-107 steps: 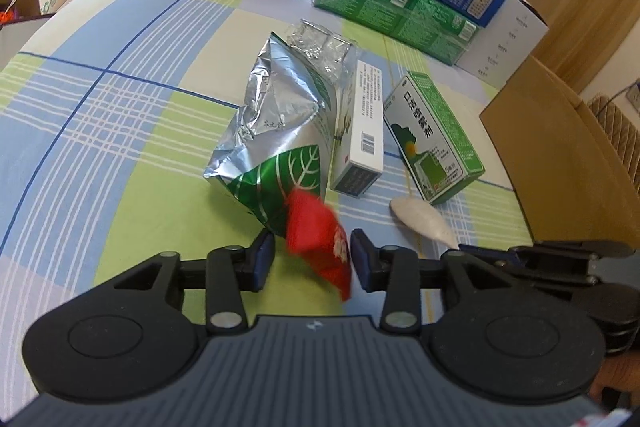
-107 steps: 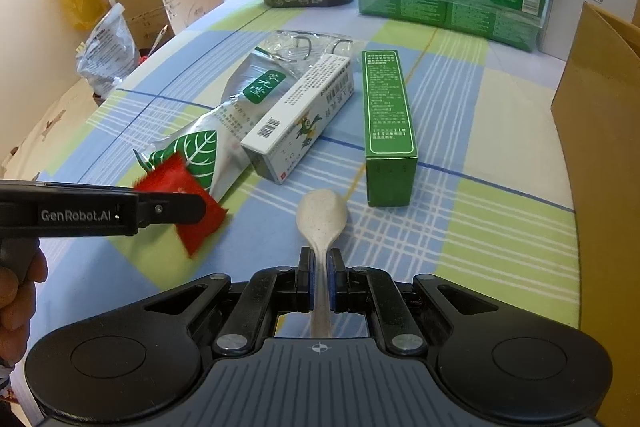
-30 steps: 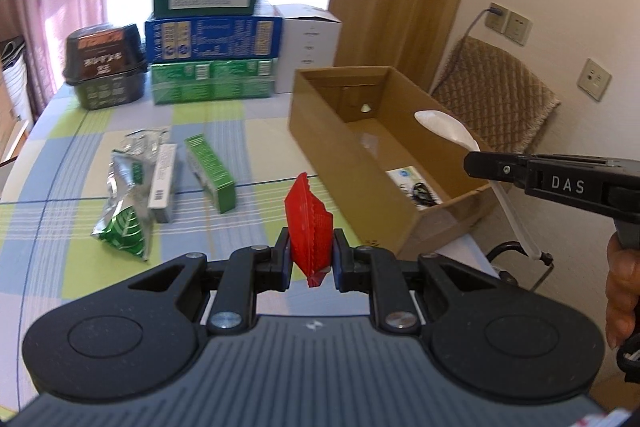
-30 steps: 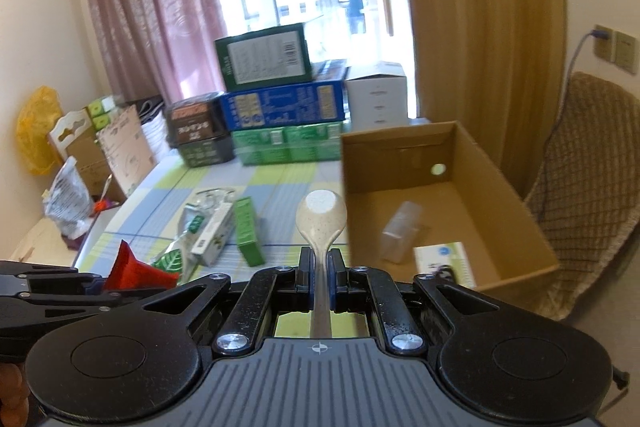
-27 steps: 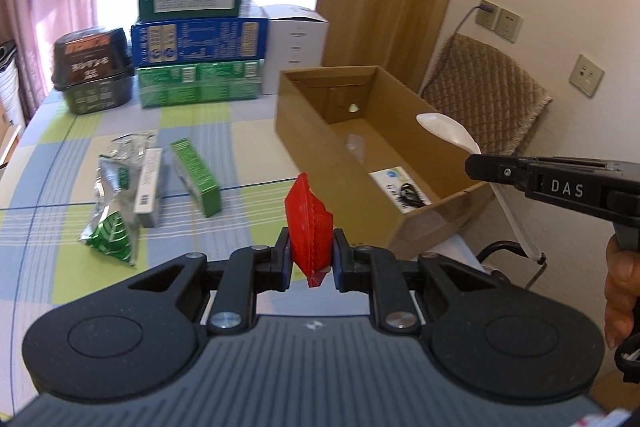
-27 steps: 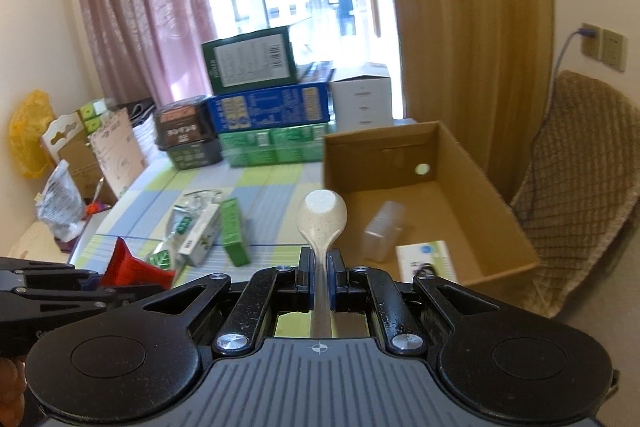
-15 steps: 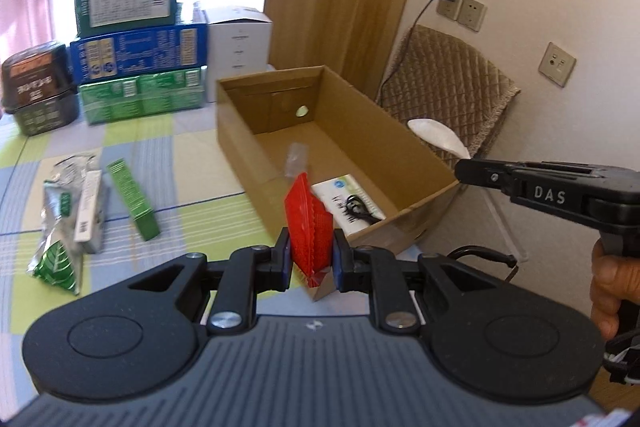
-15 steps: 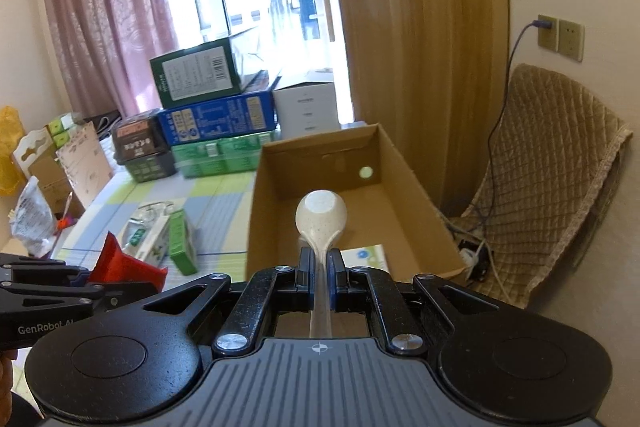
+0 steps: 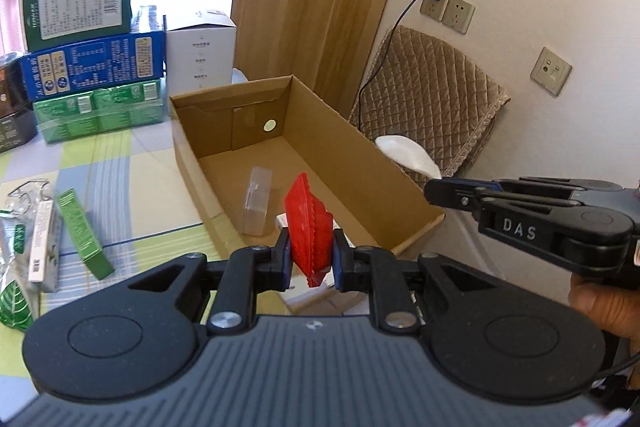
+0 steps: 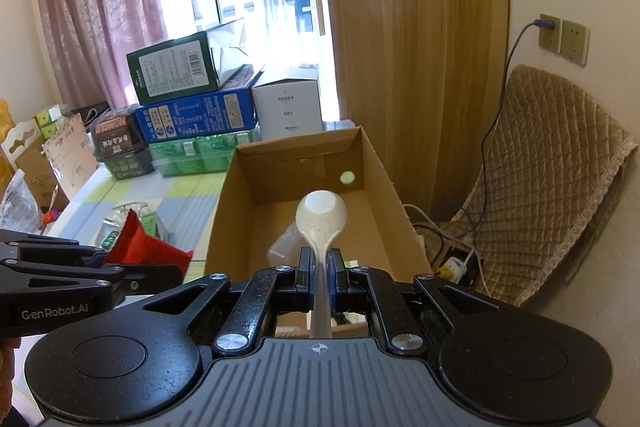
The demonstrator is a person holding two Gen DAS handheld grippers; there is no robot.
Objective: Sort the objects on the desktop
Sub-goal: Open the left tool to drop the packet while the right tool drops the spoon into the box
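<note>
- Above the open cardboard box (image 9: 404, 187), both grippers are carrying their loads to the drop: this is the transport step of the sorting, close to its end
- left gripper (image 9: 310, 259) is pinching a red packet (image 9: 309, 227) upright between its pads; in its own view the packet hangs over the near end of the box
- right gripper (image 10: 320, 277) is clamped on the handle of a pale spoon (image 10: 321, 217), bowl forward, over the inside of the box
- Already lying in the box: a clear plastic case (image 9: 256, 205) and a white printed card, partly hidden behind the left gripper
- On the checked worktop (image 9: 132, 167) a green carton (image 9: 80, 231), a white carton (image 9: 40, 247) and a foil pouch (image 9: 12, 303) wait, well apart from the box
- Next, in my judgement: lower each gripper a little inside the walls, then spread the jaws so packet and spoon fall clear of the rim and of the plastic case; the two grippers sit near each other, so letting go one at a time would avoid a knock
</note>
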